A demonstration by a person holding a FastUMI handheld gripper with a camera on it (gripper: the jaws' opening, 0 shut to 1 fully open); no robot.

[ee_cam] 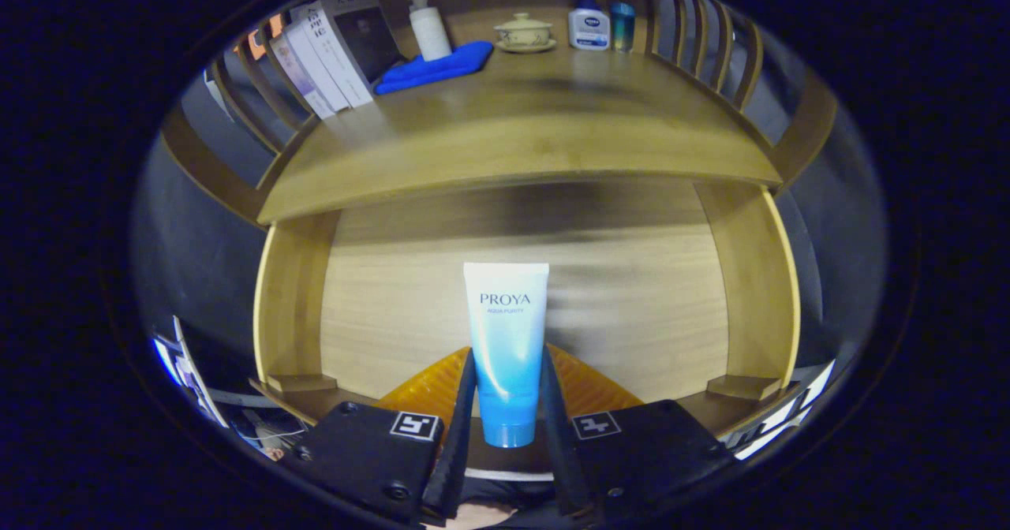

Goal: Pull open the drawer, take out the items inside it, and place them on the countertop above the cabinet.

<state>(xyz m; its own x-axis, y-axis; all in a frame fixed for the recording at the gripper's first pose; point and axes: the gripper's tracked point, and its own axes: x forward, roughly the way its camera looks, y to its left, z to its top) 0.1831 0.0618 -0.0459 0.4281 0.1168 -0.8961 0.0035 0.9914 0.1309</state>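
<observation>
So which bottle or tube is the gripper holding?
The white-to-blue tube, cap down, pinched between the gripper fingers. The pump bottle, small white bottle and blue bottle stand far beyond on the countertop.

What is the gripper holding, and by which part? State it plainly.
The gripper is shut on the white-to-blue plastic cosmetic tube, both fingers pressing its lower half near the blue cap end, with the tube upright above the open wooden drawer.

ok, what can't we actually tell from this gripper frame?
- Tube: lower sides covered by the fingers; its back faces away.
- Open drawer: inside blurred by motion; front cut off behind the gripper.
- Orange item: mostly behind tube and fingers, type unclear.
- Books on the countertop: titles too small.
</observation>
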